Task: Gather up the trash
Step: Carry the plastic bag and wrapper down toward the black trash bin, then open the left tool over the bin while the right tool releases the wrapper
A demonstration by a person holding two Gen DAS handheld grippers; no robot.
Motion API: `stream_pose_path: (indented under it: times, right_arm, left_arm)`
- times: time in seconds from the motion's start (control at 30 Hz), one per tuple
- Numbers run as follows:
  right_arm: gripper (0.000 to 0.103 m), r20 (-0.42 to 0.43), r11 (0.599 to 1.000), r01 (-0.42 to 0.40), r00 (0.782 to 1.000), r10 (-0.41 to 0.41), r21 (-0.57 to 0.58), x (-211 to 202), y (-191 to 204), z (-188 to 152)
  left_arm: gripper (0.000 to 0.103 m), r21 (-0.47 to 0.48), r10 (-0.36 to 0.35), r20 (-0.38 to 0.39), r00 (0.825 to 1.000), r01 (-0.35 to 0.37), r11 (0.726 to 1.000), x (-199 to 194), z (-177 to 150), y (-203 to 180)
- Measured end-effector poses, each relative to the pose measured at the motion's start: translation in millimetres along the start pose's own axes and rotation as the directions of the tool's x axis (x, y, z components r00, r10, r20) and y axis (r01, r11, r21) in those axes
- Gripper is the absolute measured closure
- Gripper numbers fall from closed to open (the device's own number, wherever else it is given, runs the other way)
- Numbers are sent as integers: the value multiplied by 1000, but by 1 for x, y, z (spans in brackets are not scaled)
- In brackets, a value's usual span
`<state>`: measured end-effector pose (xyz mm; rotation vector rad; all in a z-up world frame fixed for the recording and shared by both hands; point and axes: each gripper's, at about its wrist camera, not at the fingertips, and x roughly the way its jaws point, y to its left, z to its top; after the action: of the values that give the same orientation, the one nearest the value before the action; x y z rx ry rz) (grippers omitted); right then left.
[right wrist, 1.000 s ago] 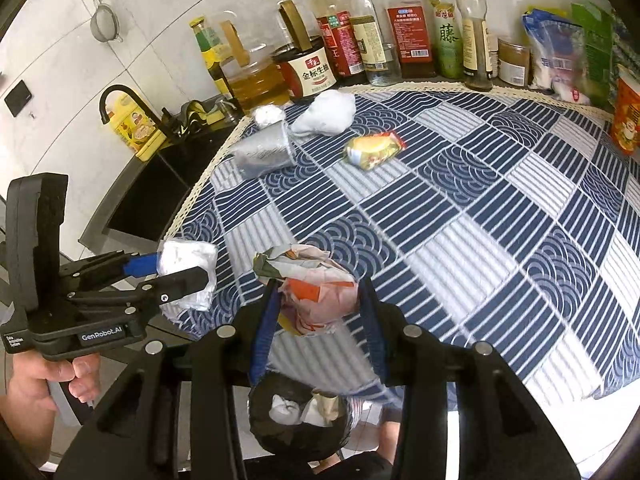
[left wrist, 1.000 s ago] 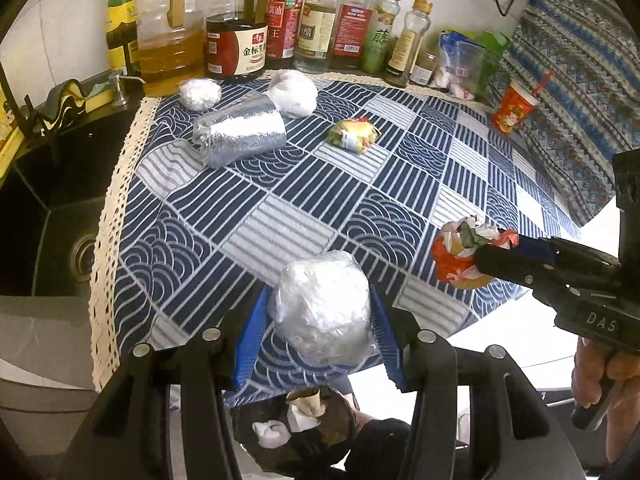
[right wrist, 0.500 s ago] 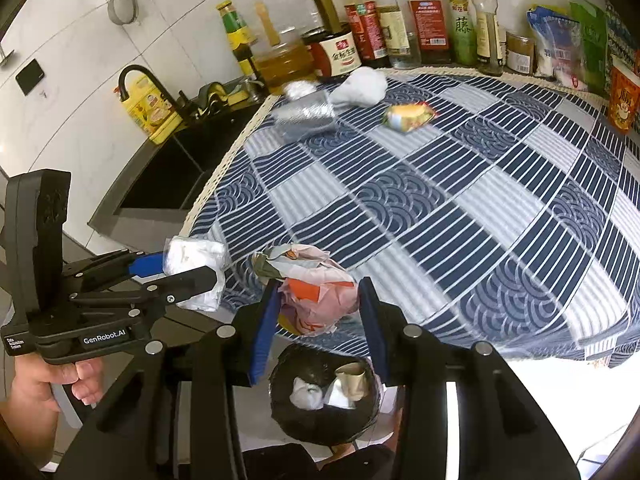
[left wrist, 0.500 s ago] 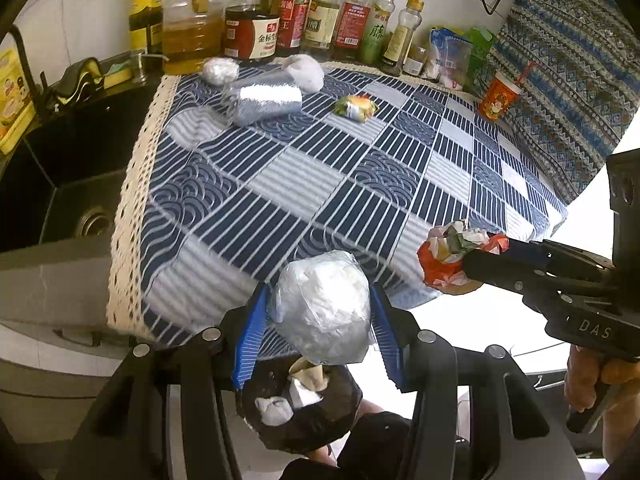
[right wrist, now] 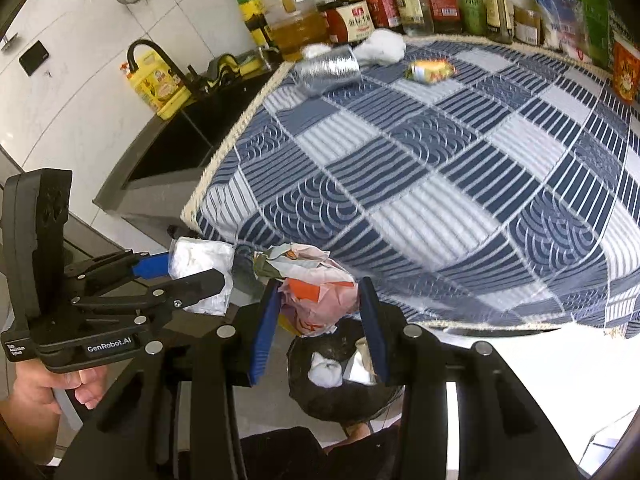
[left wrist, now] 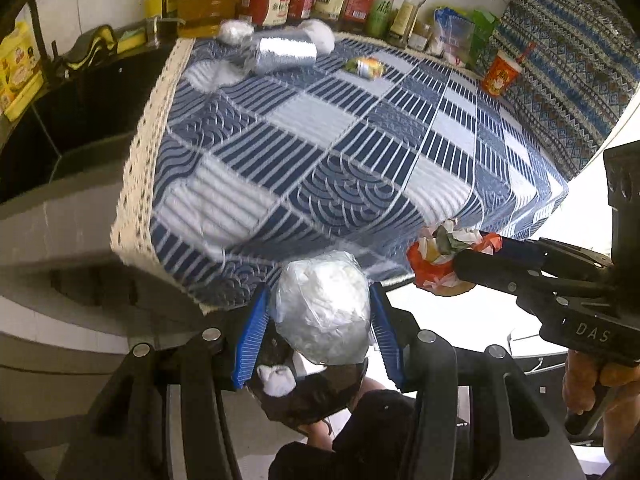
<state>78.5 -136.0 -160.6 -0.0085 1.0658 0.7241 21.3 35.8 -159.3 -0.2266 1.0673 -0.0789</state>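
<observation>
My left gripper [left wrist: 320,312] is shut on a white plastic-wrapped wad [left wrist: 322,306], held off the table's front edge above a black-lined trash bin [left wrist: 312,392] with white scraps inside. My right gripper [right wrist: 318,312] is shut on a crumpled orange and white wrapper [right wrist: 316,296], also above the bin [right wrist: 340,384]. Each gripper shows in the other's view: the right one [left wrist: 452,264] and the left one [right wrist: 200,276]. On the far part of the table lie a silver cup [left wrist: 286,54], a yellow wrapper [left wrist: 368,67] and white wads [left wrist: 320,38].
The table has a blue patterned cloth [left wrist: 340,140]. Bottles of oil and sauce [left wrist: 280,0] line the back wall. A red paper cup [left wrist: 500,76] stands at the far right. A black sink [right wrist: 192,136] with a tap lies left of the table.
Both grippers have pulled back from the table with their trash and now hang lower past its front edge, over the bin. The bin shows more fully beneath them.
</observation>
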Motion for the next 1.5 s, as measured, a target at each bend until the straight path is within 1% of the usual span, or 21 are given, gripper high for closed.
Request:
stream_pose_path:
  times: [0.27,0.5,0.73,1.03,1.5]
  right_arm:
    - [62,-67,1000,-2,998,3,19,25,-3,-21]
    - [62,-144,999,1,990,6,47,51,-8,-42]
    - [62,-210,997,8,978,8,78,74,-18,-60]
    - [62,-296,993,25,955,11,118,105,-32,-85]
    - [62,-385,986,33,922,34,165,150,-53,-112]
  left_arm:
    - [55,-33,-5,-65,998,3,999,20,-27,10]
    - [55,-83,-11,-131,991,0,997,44,-50,24]
    - [55,-103,-23,-207,978,2,995,76,-68,35]
    - [54,-116,-23,-279,960,-10,993,111,-85,45]
    - [52,-132,-26,-361,932,-24,991,156,-101,58]
